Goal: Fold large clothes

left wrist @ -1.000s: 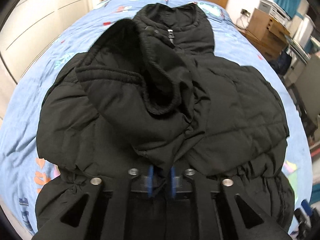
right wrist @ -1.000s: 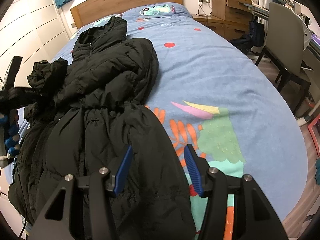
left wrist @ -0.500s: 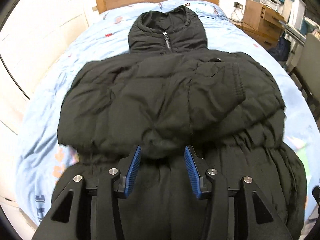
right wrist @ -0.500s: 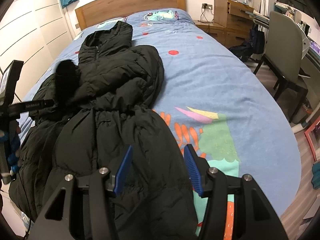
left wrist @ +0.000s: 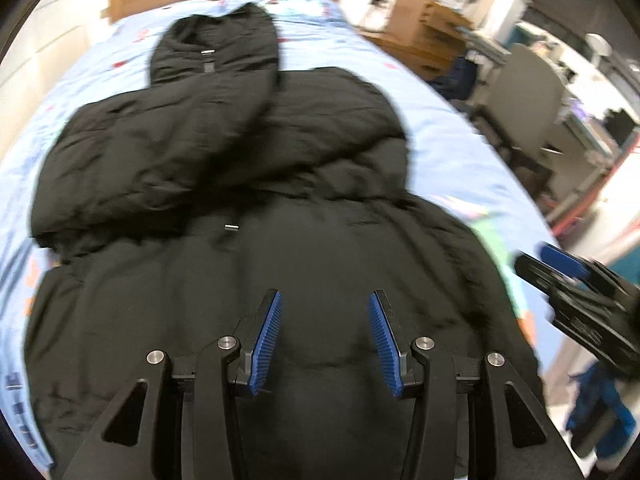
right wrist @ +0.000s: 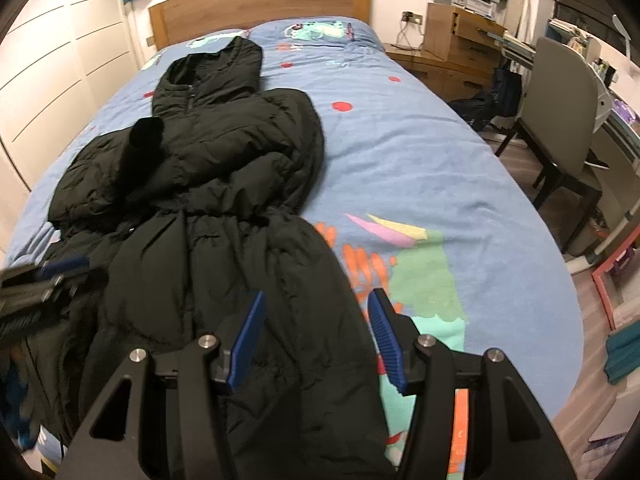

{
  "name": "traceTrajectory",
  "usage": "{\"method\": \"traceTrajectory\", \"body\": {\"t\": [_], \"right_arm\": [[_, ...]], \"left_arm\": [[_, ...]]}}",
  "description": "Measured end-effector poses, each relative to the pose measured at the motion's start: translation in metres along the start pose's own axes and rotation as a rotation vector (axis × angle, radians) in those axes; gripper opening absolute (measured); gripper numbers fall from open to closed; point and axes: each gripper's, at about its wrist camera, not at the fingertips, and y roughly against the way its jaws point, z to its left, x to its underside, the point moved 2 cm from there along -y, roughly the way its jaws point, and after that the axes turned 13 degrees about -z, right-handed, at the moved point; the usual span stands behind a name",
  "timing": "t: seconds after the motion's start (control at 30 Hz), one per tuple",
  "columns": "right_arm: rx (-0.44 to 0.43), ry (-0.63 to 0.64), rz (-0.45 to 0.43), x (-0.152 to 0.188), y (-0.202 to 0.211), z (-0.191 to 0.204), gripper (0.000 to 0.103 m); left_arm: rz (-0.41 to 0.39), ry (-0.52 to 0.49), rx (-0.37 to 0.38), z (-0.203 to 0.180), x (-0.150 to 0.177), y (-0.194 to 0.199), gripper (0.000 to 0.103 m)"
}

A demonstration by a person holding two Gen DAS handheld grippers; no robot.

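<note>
A long black puffer coat [left wrist: 280, 160] lies face up on the blue bed [left wrist: 460, 152], hood [left wrist: 216, 44] toward the headboard. Both sleeves are folded across its chest. One cuff [right wrist: 146, 136] sticks up at the left in the right wrist view. My left gripper [left wrist: 325, 312] hovers open over the coat's skirt, with nothing between its blue pads. My right gripper [right wrist: 316, 304] is open over the lower right part of the coat [right wrist: 224, 184]. It also shows at the right edge as the right gripper [left wrist: 576, 300]. The left gripper [right wrist: 40, 280] shows blurred at the left edge.
The bed [right wrist: 420, 160] has a wooden headboard [right wrist: 260, 4] at the far end. A white wardrobe [right wrist: 52, 60] runs along the left. On the right stand wooden drawers [right wrist: 452, 36], a grey chair [right wrist: 568, 92] and a cluttered desk, with floor between them and the bed.
My left gripper let go of the sleeve, opened, and drew back over the coat's skirt toward the right. The sleeve now lies across the chest. The right gripper hardly moved.
</note>
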Motion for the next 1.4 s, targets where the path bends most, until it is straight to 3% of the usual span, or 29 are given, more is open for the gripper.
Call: {"method": "traceTrajectory", "body": {"t": [0.13, 0.23, 0.47, 0.57, 1.07, 1.4], "right_arm": [[0.049, -0.006, 0.0, -0.005, -0.004, -0.012, 0.052], [0.075, -0.015, -0.002, -0.009, -0.008, -0.019, 0.052], [0.1, -0.009, 0.018, -0.012, -0.026, -0.021, 0.052], [0.093, -0.015, 0.035, -0.011, -0.037, -0.018, 0.052], [0.072, 0.016, 0.056, -0.011, -0.064, 0.001, 0.052], [0.088, 0.011, 0.066, -0.01, -0.071, -0.006, 0.052]], "left_arm": [[0.011, -0.011, 0.097, -0.019, 0.006, 0.001, 0.045], [0.038, -0.01, 0.125, -0.025, 0.012, -0.005, 0.045], [0.186, -0.042, 0.063, -0.018, 0.03, -0.009, 0.046], [0.224, -0.057, 0.075, -0.014, 0.035, -0.005, 0.048], [0.285, -0.116, 0.112, -0.023, 0.049, -0.001, 0.05], [0.315, -0.148, 0.161, -0.036, 0.058, -0.006, 0.061]]}}
